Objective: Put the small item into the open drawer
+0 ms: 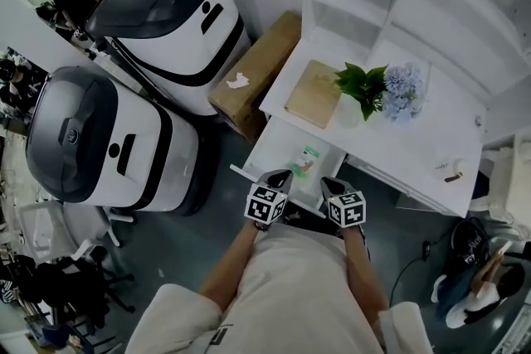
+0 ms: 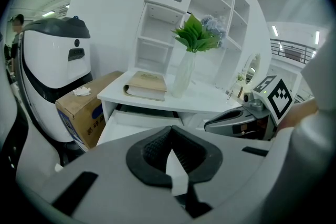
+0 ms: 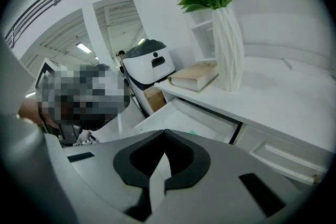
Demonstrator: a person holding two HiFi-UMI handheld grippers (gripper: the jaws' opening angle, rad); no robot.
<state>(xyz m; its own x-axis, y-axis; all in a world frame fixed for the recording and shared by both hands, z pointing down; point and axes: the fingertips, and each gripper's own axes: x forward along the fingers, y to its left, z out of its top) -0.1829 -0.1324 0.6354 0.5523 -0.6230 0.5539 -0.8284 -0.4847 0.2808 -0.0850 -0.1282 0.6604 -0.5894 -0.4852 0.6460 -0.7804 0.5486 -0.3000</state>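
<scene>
The small green-and-white flat packet (image 1: 309,162) lay inside the open white drawer (image 1: 276,143), right of its middle, long axis running front to back (the leading end was unclear). The left hand-held gripper (image 1: 280,176) and right hand-held gripper (image 1: 333,181) hovered at the drawer's front, both closed on nothing, presumably because the placing was done.

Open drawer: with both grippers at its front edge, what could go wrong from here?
The drawer juts far out, so the left gripper or right gripper, both shut, could bump its front. Shoving it closed may slide the small green item inside. The vase above could tip if the desk is jolted.
</scene>
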